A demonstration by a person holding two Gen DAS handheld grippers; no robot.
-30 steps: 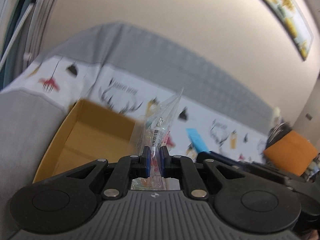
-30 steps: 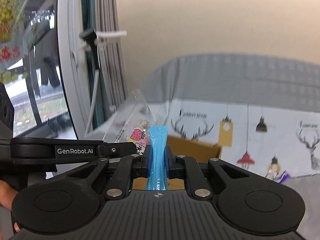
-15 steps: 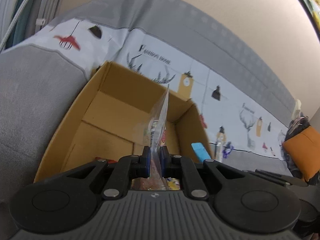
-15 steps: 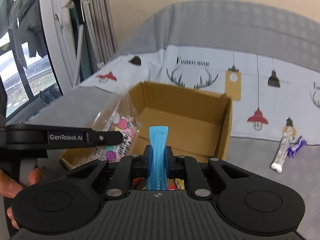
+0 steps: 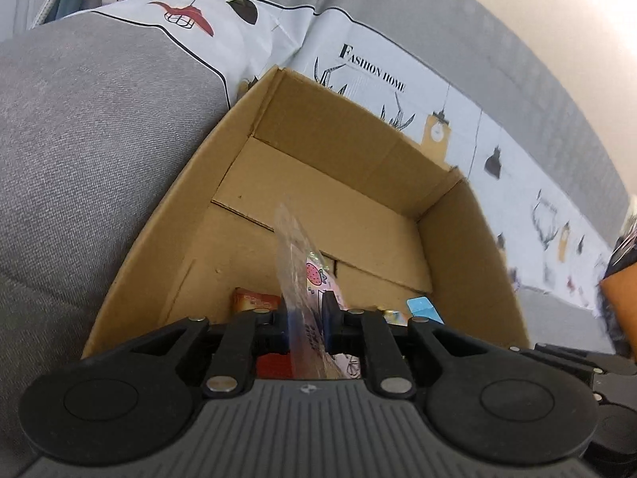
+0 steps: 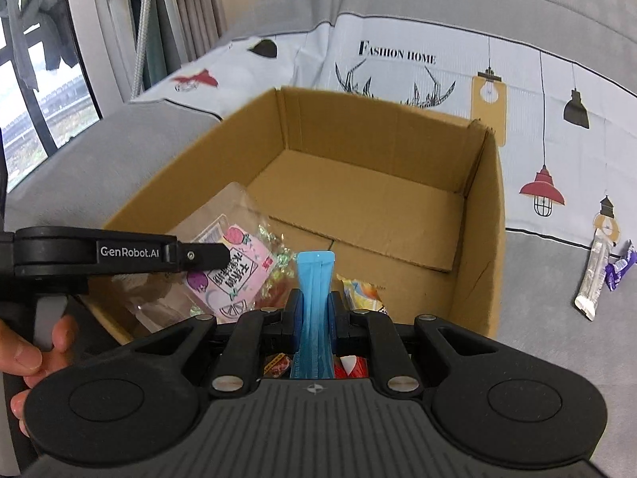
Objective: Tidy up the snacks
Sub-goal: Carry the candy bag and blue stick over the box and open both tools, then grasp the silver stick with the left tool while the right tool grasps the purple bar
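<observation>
An open cardboard box (image 5: 350, 135) (image 6: 382, 119) sits on a grey sofa. My left gripper (image 5: 305, 328) is over the box's near end; its jaws stand slightly apart with a clear candy bag (image 5: 296, 263) between them, pink label showing. The bag also shows in the right wrist view (image 6: 235, 263), beside the left gripper (image 6: 203, 257). My right gripper (image 6: 314, 314) is shut on a blue stick packet (image 6: 315, 290), held upright over the box's near edge. Several snacks (image 6: 360, 290) lie in the box's near end.
A patterned white cover (image 6: 398, 55) drapes the sofa back behind the box. A silver stick packet (image 6: 595, 275) and a purple wrapper (image 6: 619, 267) lie on the seat right of the box. A window (image 6: 40, 79) and curtains are at left. An orange cushion (image 5: 621, 306) is far right.
Both grippers have tilted down and moved over the box. The left jaws have parted a little around the candy bag. The blue packet stays gripped.
</observation>
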